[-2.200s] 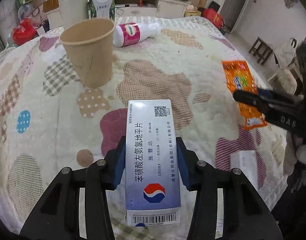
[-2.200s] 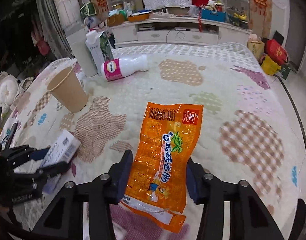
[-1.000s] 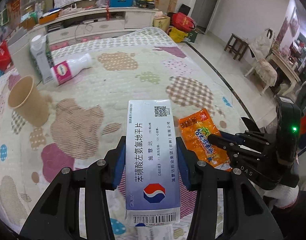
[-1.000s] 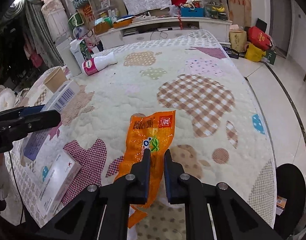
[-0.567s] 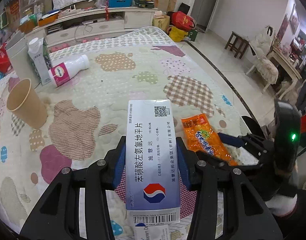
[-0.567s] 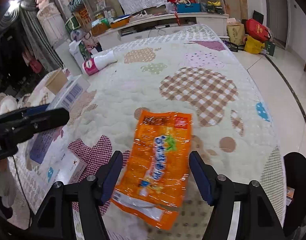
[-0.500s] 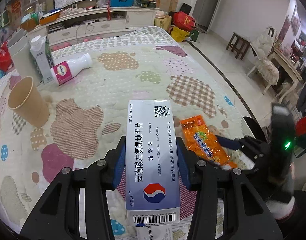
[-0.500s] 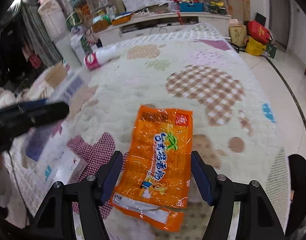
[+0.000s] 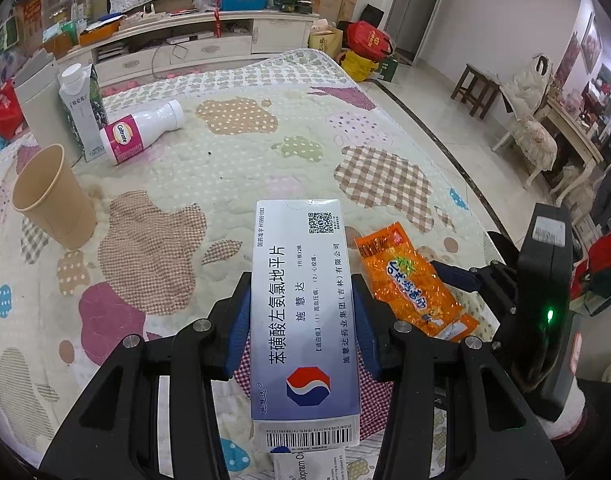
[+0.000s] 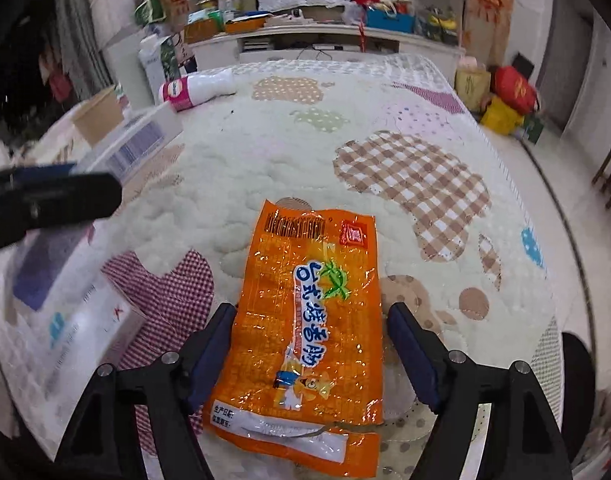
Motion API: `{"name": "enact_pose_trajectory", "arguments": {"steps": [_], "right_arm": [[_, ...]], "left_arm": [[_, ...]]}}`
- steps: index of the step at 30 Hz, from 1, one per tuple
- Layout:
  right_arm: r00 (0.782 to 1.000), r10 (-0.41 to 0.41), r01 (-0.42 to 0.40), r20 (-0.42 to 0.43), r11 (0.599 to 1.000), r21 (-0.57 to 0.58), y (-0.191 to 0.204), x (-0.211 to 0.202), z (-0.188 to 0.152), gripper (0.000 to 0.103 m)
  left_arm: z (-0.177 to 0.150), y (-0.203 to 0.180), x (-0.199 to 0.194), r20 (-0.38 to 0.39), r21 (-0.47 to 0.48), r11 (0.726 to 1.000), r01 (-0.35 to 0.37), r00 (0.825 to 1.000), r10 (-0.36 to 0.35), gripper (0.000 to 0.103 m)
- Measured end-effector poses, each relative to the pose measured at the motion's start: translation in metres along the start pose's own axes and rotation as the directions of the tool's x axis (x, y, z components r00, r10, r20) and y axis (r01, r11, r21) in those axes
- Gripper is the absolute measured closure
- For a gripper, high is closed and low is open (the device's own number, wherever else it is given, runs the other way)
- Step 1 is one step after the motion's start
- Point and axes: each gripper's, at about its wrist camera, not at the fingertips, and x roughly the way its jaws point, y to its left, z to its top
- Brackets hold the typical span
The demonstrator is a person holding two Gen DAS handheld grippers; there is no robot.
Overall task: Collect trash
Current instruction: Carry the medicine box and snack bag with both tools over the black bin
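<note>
My left gripper (image 9: pixel 301 320) is shut on a blue and white medicine box (image 9: pixel 303 312) and holds it above the quilted bed (image 9: pixel 233 160). An orange snack wrapper (image 10: pixel 313 320) lies flat on the quilt near the bed's right edge; it also shows in the left wrist view (image 9: pixel 413 284). My right gripper (image 10: pixel 311 344) is open, its jaws standing on either side of the wrapper's lower half without touching it. The left gripper and its box show blurred at the left of the right wrist view (image 10: pixel 53 200).
A paper cup (image 9: pixel 49 196) stands at the left. A white bottle with a pink label (image 9: pixel 141 132) lies beside a drink carton (image 9: pixel 83 112) at the back. Another white medicine box (image 10: pixel 81 332) lies near the front edge. The bed's edge and floor (image 10: pixel 565 184) are to the right.
My right gripper opened and let go of the orange wrapper, which now lies flat on the quilt between the jaws. My left gripper keeps its hold on the medicine box.
</note>
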Motion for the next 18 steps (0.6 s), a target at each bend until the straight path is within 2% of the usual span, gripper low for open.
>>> {"name": "enact_pose_trajectory", "arguments": {"steps": [3, 5, 7, 11, 18], "right_arm": [[1.0, 0.026, -0.026, 0.016, 1.0, 0.005, -0.008, -0.003, -0.001, 0.043], [0.996, 0.078, -0.079, 0.034, 0.996, 0.043, -0.019, -0.012, -0.002, 0.054], [0.994, 0.099, -0.102, 0.048, 0.992, 0.072, -0.028, -0.022, -0.002, 0.056], [0.996, 0.069, -0.074, 0.058, 0.993, 0.09, -0.044, -0.033, -0.007, 0.059], [0.997, 0.001, -0.011, 0.077, 0.99, 0.138, -0.078, -0.052, -0.018, 0.06]], "left_arm": [[0.0, -0.004, 0.0, -0.003, 0.004, 1.0, 0.004, 1.0, -0.004, 0.059], [0.001, -0.008, 0.0, -0.005, 0.012, 1.0, 0.007, 1.0, -0.007, 0.059], [0.003, -0.015, 0.0, -0.003, 0.024, 1.0, 0.015, 1.0, -0.015, 0.059], [0.008, -0.03, 0.003, -0.001, 0.036, 0.999, 0.039, 0.999, -0.039, 0.059], [0.017, -0.07, 0.01, -0.013, 0.084, 0.992, 0.092, 0.996, -0.091, 0.059]]}}
